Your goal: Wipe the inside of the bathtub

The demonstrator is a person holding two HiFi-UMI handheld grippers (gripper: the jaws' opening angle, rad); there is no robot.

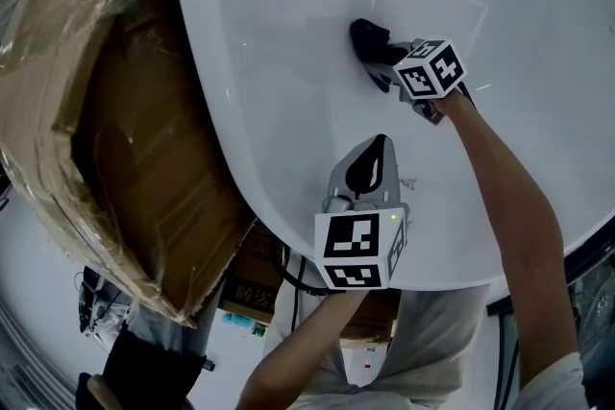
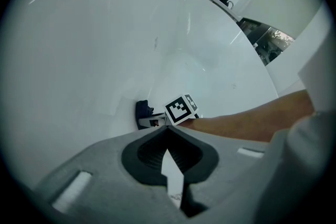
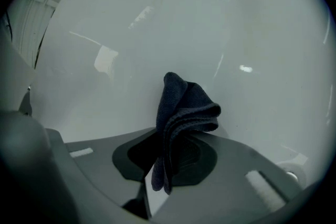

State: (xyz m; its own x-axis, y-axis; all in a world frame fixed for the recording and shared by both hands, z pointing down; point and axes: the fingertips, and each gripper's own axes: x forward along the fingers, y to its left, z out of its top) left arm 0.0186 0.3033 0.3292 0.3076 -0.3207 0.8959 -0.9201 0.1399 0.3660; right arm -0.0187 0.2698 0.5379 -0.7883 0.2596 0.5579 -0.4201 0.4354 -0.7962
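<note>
At your left, crumpled cardboard [image 1: 106, 139] lies against the outside of the white tub [image 1: 279, 5]. Your left tool [image 1: 373, 158] hangs over the tub's near rim, its jaws closed together with nothing between them. Further right and deeper in, your right tool [image 1: 377, 62] is clenched on a folded dark cloth [image 1: 365, 36], which sticks out past the jaw tips against the tub's inner wall, apart from the left tool.
</note>
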